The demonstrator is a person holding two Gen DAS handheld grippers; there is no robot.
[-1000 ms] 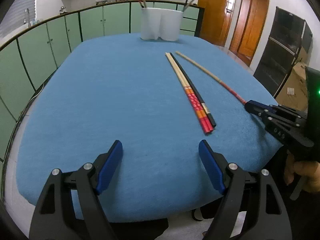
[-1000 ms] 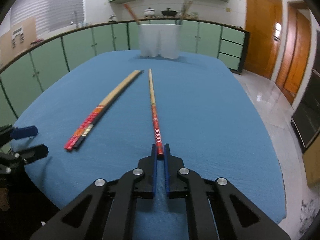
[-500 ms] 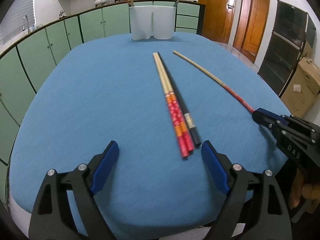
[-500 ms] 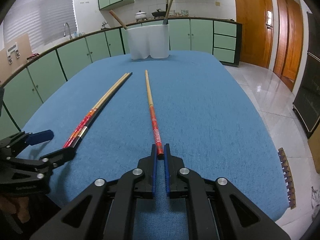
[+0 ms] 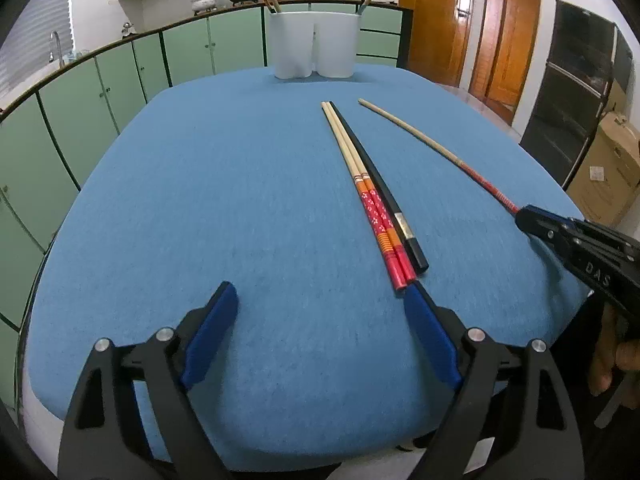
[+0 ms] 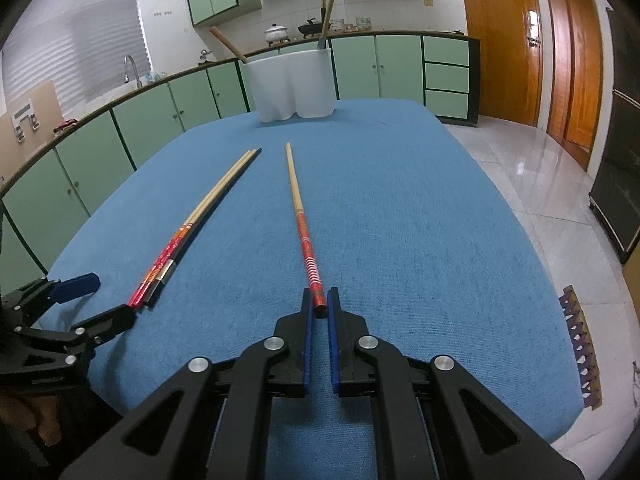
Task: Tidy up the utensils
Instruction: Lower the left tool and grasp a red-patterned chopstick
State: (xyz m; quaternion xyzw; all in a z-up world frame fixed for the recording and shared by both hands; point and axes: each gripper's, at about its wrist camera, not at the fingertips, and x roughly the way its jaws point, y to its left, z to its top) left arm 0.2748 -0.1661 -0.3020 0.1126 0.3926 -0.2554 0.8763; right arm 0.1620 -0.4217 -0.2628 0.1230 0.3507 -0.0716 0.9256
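On right hand-held gripper (image 5: 524,218) body: "DAS" | clamps striped chopstick (image 6: 308,258)

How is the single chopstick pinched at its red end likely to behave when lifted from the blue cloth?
The chopstick looks thin, straight and wooden, so probably stiff and light. The right gripper pinches only its red end, so the long free tip may droop or pivot between the pads. Its shaft looks round and smooth, so it could slip, or roll on the cloth if dropped.
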